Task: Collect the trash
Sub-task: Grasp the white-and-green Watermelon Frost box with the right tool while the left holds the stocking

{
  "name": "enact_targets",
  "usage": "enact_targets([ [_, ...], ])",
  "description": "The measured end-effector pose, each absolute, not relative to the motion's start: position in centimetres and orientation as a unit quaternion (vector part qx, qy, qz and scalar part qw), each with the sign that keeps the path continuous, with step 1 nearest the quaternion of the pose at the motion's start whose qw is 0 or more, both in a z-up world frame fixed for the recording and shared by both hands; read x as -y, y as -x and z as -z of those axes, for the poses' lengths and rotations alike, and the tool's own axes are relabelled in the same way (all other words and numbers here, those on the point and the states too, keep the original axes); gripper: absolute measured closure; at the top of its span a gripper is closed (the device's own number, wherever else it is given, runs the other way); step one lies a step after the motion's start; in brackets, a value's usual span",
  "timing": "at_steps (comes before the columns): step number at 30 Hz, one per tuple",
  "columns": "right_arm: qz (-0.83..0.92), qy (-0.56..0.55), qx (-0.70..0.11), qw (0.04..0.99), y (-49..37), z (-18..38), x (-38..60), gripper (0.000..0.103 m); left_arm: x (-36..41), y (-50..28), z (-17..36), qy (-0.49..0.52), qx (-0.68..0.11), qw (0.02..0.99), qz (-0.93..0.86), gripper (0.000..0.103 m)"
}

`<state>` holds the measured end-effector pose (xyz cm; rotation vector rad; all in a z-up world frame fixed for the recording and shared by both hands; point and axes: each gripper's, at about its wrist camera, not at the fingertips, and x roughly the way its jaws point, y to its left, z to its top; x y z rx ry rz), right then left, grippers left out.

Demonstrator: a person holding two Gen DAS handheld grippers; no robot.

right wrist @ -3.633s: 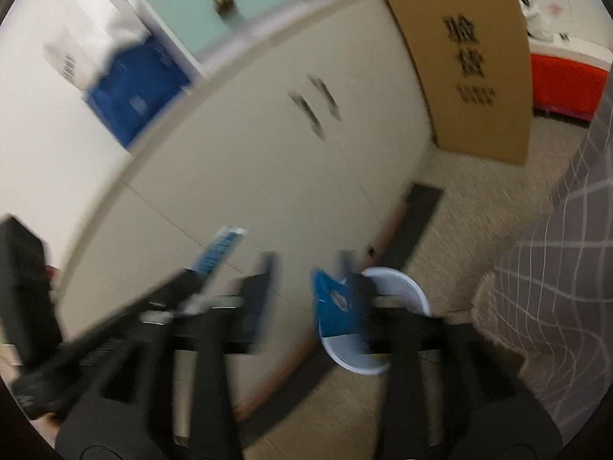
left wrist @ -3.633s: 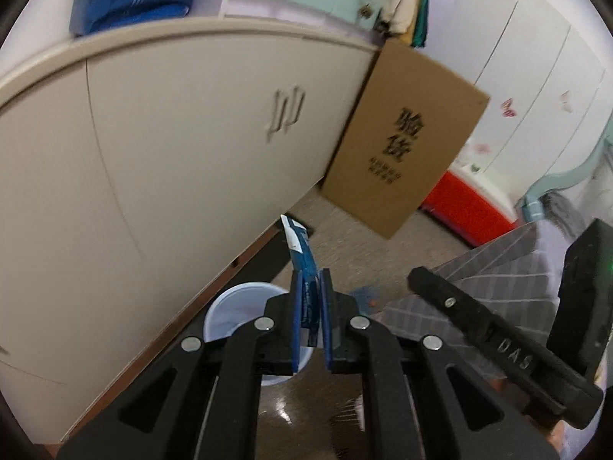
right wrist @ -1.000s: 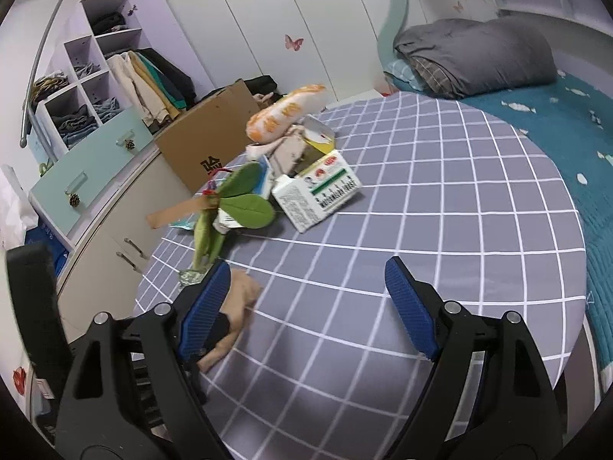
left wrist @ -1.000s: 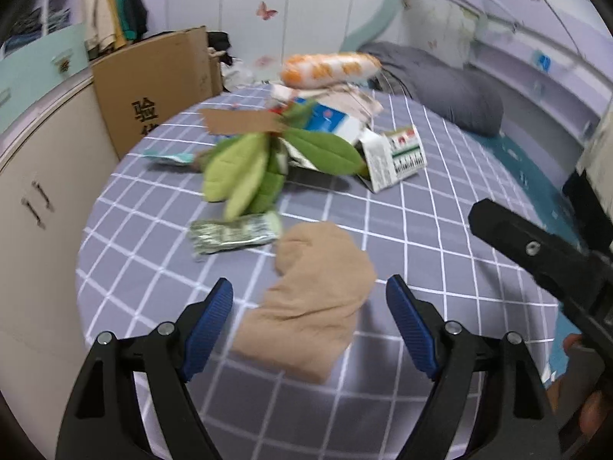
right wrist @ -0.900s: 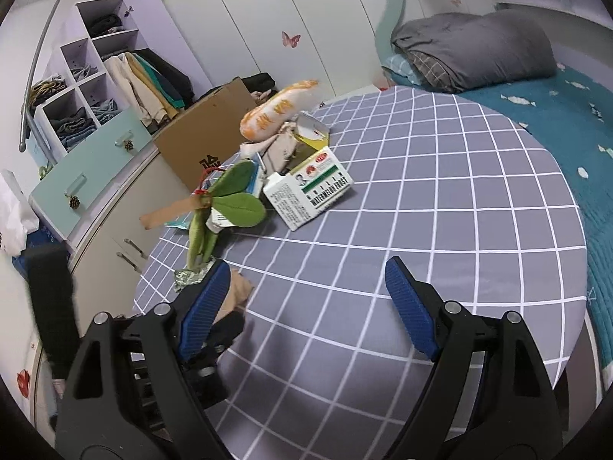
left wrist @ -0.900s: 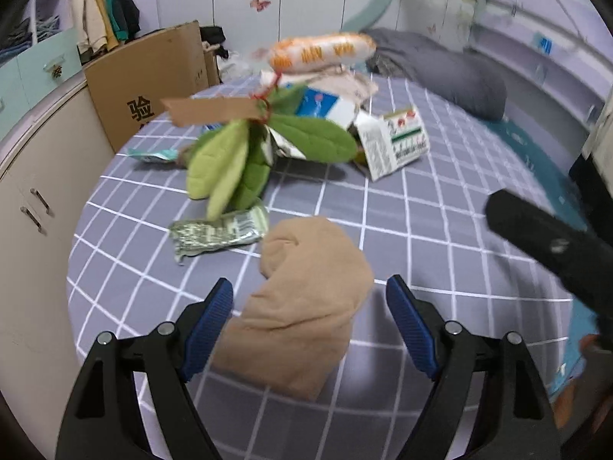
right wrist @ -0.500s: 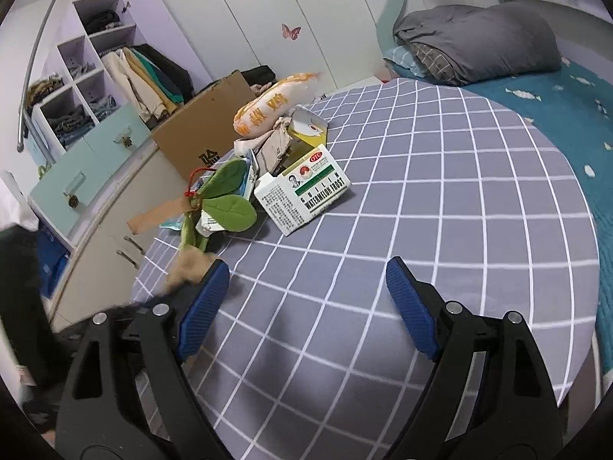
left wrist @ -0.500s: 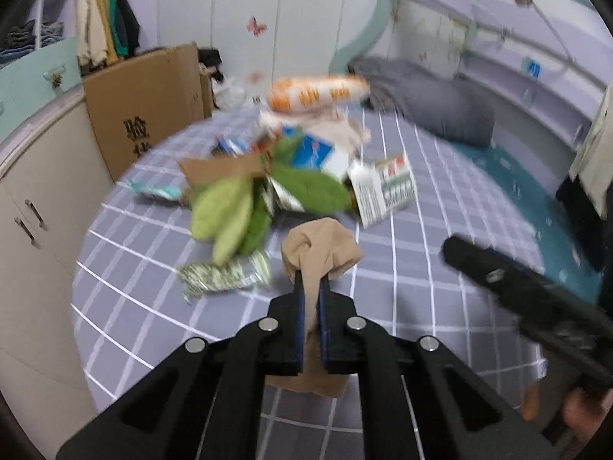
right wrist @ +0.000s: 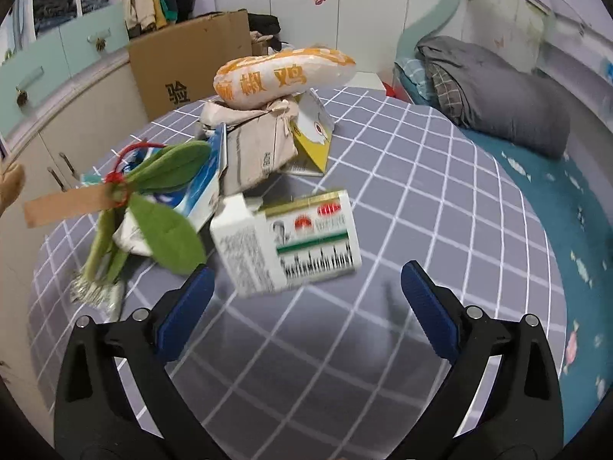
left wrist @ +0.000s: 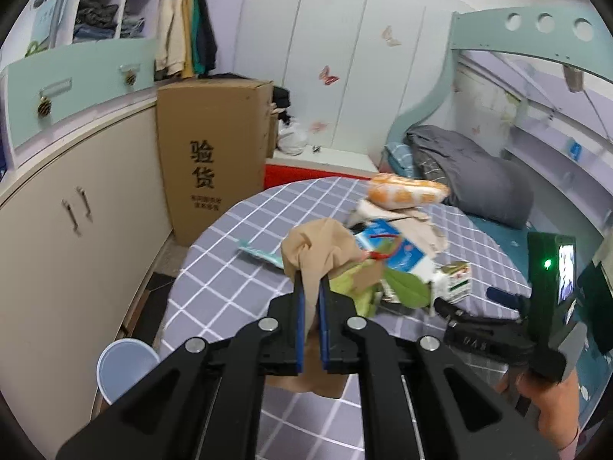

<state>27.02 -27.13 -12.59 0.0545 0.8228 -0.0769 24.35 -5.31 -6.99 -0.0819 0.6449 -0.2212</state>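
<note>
My left gripper (left wrist: 310,280) is shut on a tan sock-like cloth (left wrist: 318,245), which hangs lifted above the round table's grey checked cloth (right wrist: 383,191). A pale bin (left wrist: 126,364) stands on the floor below it, left of the table. My right gripper (right wrist: 306,280) hovers low over the table, its jaws opening with nothing between them. A white carton (right wrist: 291,241) lies just ahead of its tips. Behind it sits a trash pile: green leaves with a brown tag (right wrist: 164,176), a crumpled paper bag (right wrist: 256,145), a yellow carton (right wrist: 314,134) and an orange snack bag (right wrist: 283,73).
A silver wrapper (right wrist: 95,291) lies at the table's left edge. A tall cardboard box (left wrist: 214,165) and beige cabinets (left wrist: 76,230) stand left of the table. A bed with a grey blanket (left wrist: 471,176) is on the right. A hand (left wrist: 551,414) holds the right gripper.
The left gripper closed on the tan cloth and lifted it off the table. The right gripper moved in close to the white carton and its jaws spread wider.
</note>
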Motion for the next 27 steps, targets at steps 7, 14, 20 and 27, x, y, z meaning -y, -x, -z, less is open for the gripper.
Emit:
enact_targets([
  [7,0.018,-0.043,-0.426,0.904,-29.6,14.0,28.1,0.007,3.3,-25.4,8.9,0.059,-0.344,0.931,0.105,0.097],
  [14,0.041,-0.071,-0.398,0.914,-27.0,12.7,29.5,0.025,2.5,-25.0,9.3,0.063,-0.344,0.930,0.113,0.097],
  [20,0.069,-0.081,-0.340,0.934,-23.0,9.5,29.3,0.025,0.8,-24.2,9.2,0.079,-0.341,0.930,0.114,0.097],
  [27,-0.011,-0.078,-0.290,0.954,-19.9,5.3,23.5,0.025,-3.2,-22.6,8.6,0.103,-0.327,0.934,0.103,0.097],
])
